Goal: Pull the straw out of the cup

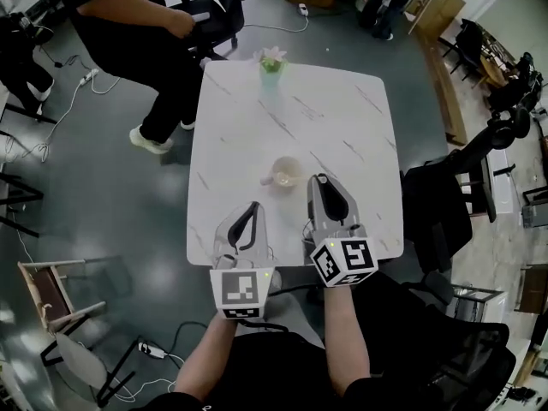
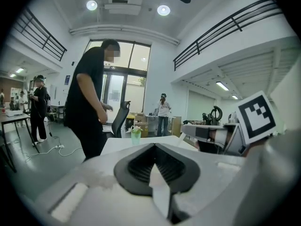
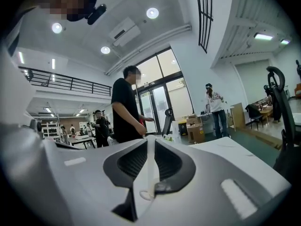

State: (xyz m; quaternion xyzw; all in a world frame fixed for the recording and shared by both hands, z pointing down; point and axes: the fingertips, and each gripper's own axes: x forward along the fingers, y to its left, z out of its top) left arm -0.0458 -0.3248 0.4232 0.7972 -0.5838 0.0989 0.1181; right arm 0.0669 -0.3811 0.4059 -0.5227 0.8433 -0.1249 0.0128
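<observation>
A cream cup (image 1: 285,172) with a handle sits on the white marble table (image 1: 342,110), and no straw shows in it from the head view. A thin white straw (image 3: 150,168) lies lengthwise between the dark pads of my right gripper (image 3: 150,142), which is shut on it, the straw's open round end nearest the camera. In the head view the right gripper (image 1: 318,180) hovers just right of the cup. My left gripper (image 1: 253,205) is below and left of the cup, its jaws meeting at the tips (image 2: 154,147) with nothing held.
A small green vase with flowers (image 1: 272,62) stands at the table's far edge. A person in black (image 1: 128,24) stands at the far left corner beside an office chair (image 1: 214,15). Another black chair (image 1: 437,204) is close on the right. Cables lie on the floor (image 1: 51,118).
</observation>
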